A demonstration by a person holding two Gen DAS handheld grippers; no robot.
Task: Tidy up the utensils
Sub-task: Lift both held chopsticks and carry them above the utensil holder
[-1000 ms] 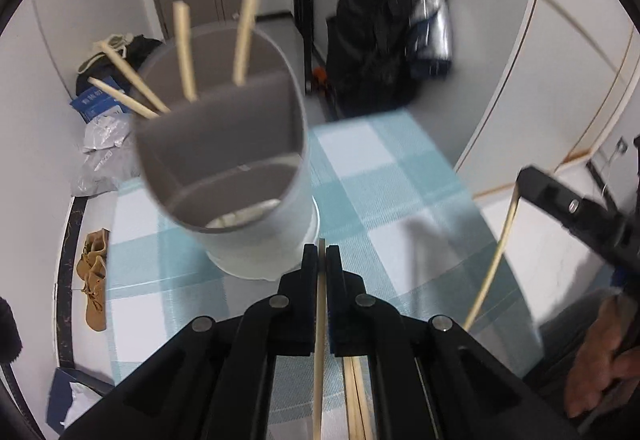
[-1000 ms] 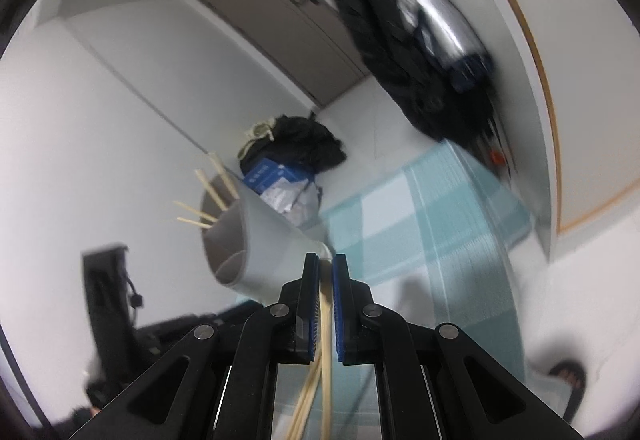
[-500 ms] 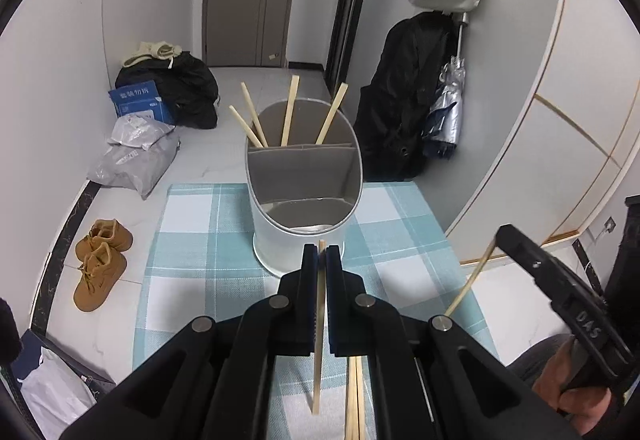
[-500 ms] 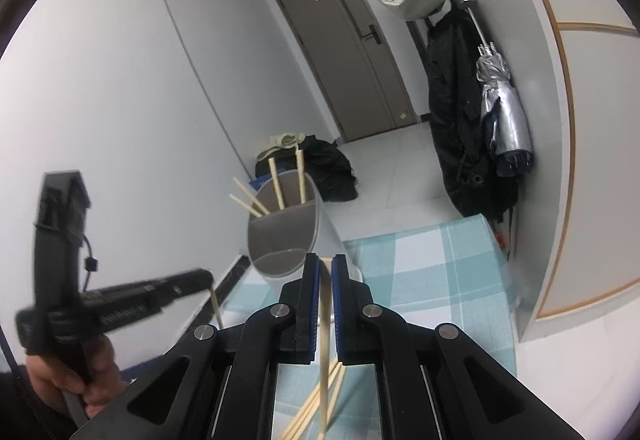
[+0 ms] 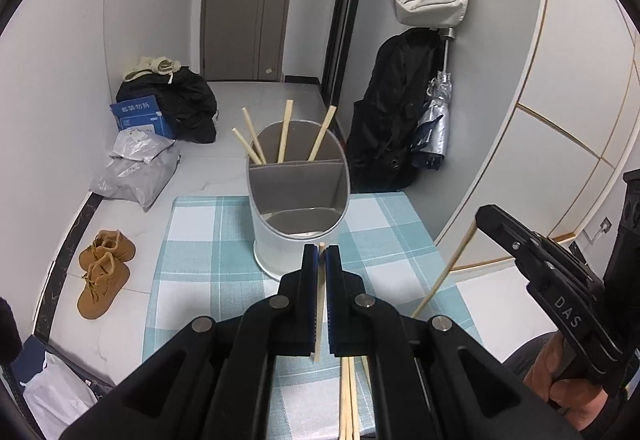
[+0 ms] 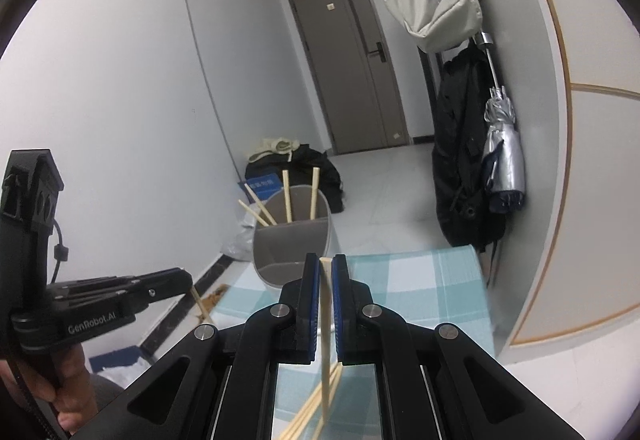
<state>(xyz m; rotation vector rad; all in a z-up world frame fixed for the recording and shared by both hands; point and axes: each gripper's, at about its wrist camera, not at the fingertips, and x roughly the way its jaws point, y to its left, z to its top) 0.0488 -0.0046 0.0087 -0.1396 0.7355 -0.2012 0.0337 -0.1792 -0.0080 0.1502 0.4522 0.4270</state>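
Pinching one chopstick each, both grippers hang above the checked table. The left gripper has its fingers nearly closed on its stick, just before the holder. The right gripper clamps a chopstick the same way. Four chopsticks stand in the holder's far compartment; the near one shows none. More sticks lie on the table below the left gripper.
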